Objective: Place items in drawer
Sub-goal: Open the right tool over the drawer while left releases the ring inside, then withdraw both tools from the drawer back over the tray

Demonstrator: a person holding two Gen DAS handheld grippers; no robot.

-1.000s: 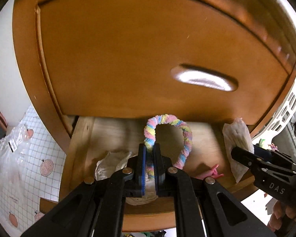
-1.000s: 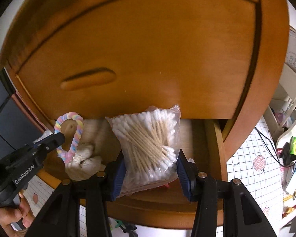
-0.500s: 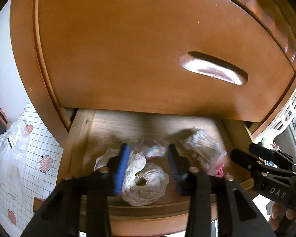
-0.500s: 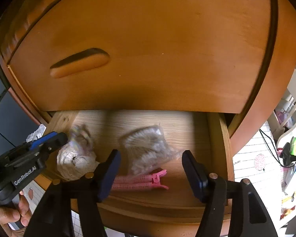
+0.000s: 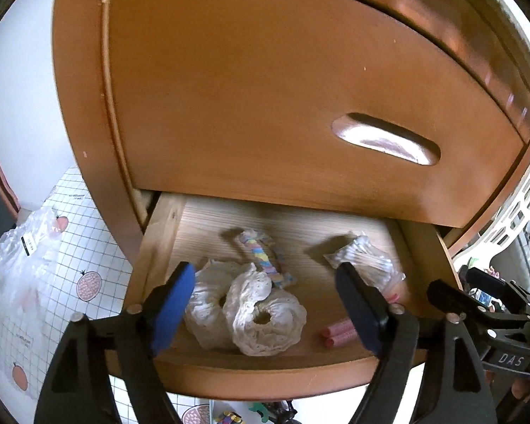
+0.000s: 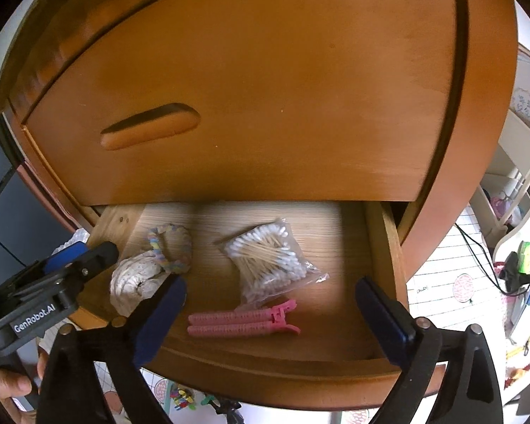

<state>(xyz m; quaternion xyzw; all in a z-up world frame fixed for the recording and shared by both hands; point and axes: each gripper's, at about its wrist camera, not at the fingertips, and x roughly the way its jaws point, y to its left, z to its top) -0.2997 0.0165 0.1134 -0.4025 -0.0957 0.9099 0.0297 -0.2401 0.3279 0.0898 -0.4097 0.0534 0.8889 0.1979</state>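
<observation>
The lower wooden drawer [image 5: 265, 371] stands pulled out under a shut upper drawer front [image 5: 265, 106]. Inside lie white lace scrunchies [image 5: 251, 314], a pastel braided ring [image 5: 265, 261], a bag of cotton swabs [image 5: 367, 261] and a pink hair clip [image 5: 339, 332]. My left gripper [image 5: 265, 268] hovers over the scrunchies, its jaws opening and pressing on nothing. My right gripper [image 6: 271, 284] hangs above the swab bag [image 6: 268, 261] and the pink clip [image 6: 243, 321], jaws opening wide, nothing gripped. In the right wrist view the left gripper [image 6: 88, 254] is beside the ring [image 6: 169, 247].
A white grid-pattern floor mat [image 5: 88, 247] with a crumpled plastic bag [image 5: 21, 265] lies left of the cabinet. A white slatted basket [image 5: 512, 212] stands at its right. White furniture [image 6: 512, 183], cables and small clutter fill the floor on the right.
The left gripper let go of the pastel ring and the right let go of the swab bag. Both items dropped into the drawer, and both pairs of jaws spread wide.
</observation>
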